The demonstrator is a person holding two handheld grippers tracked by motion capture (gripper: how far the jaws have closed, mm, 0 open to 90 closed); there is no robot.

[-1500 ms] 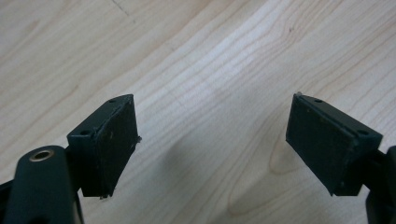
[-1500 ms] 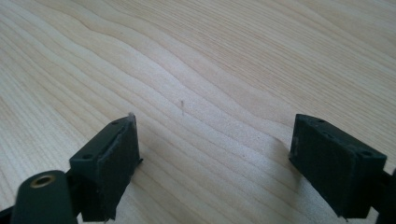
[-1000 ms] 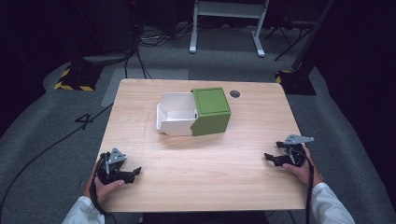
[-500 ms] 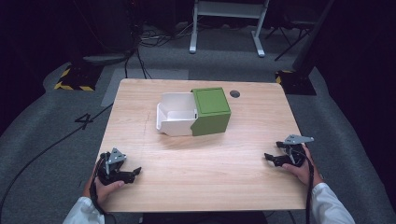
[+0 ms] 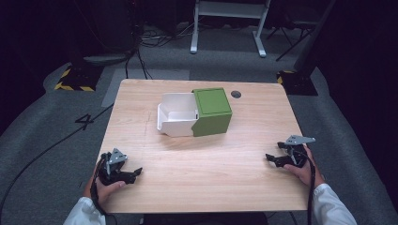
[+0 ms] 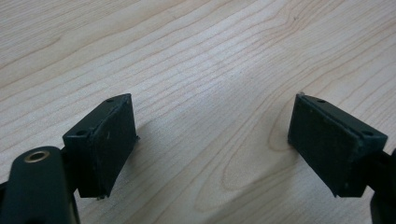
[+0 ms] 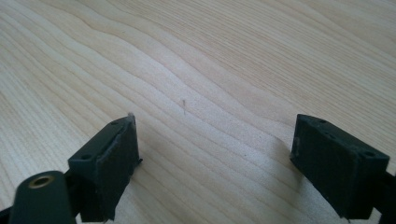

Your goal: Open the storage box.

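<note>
High view puts the green box [image 5: 212, 111] at the middle of the far half of the wooden table [image 5: 197, 187], with its white drawer [image 5: 176, 115] slid partway out of the box's left side and touching it. Both tools sit well apart from the box, near the table's front edge: the left gripper [image 5: 133, 173] off the box's near-left corner, the right gripper [image 5: 271, 158] off its near-right corner. Left gripper view has its jaws spread wide with bare wood grain between them, and the right gripper view [image 7: 215, 154] reads the same, so neither tool holds anything. The step in hand looks like the first reach toward the box. To do it well, I would bring the right gripper to the green shell's right wall to brace it, because a light box is likely to slide when the drawer is pushed or pulled. The left gripper should come in level at the drawer's open front lip, jaws set across that thin wall, not down into the tray. Whether the drawer holds anything is too hard to tell from here.
</note>
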